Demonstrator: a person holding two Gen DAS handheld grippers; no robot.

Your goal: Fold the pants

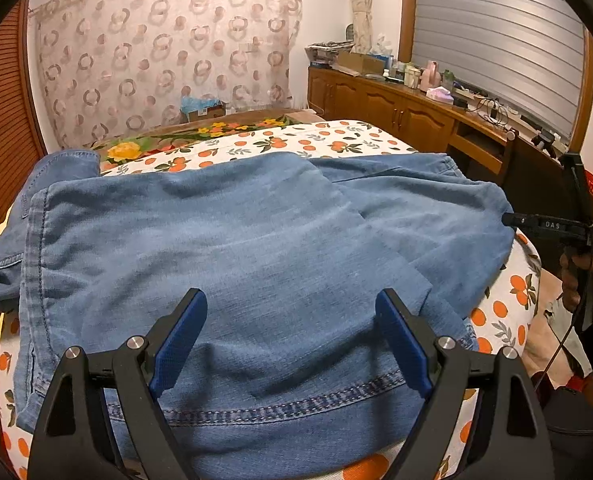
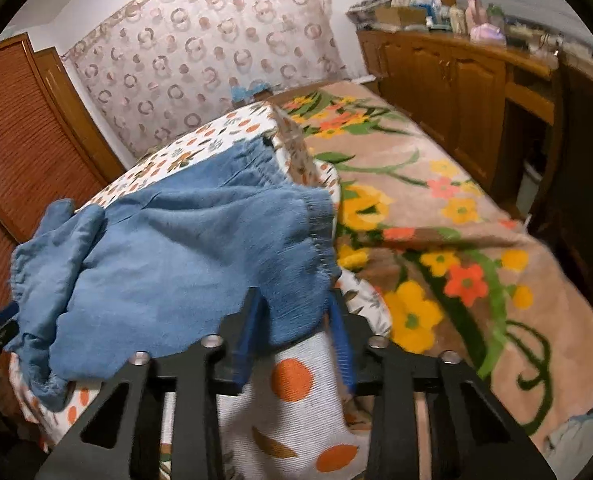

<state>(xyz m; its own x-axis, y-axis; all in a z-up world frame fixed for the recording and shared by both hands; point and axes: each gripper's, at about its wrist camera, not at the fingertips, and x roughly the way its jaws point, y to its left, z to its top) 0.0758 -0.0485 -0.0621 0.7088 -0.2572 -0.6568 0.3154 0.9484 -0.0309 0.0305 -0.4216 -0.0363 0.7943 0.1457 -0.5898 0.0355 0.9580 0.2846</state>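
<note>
Pads of the right gripper (image 2: 296, 320) pinch the elastic waistband corner of the pants (image 2: 184, 248); our left gripper (image 1: 292, 336) hovers wide open, holding nothing, above the stitched hem. We judge this blue denim-like cloth soft, light and limp, best taken at seams. It lies half-folded on the orange-print sheet (image 1: 336, 136).

The pants (image 1: 232, 240) are light blue denim, lying flat across a bed cover printed with oranges. One leg is folded over the other, its stitched hem nearest the left wrist view. The gathered elastic waistband (image 2: 316, 220) reaches the cover's edge, slightly rumpled.
</note>
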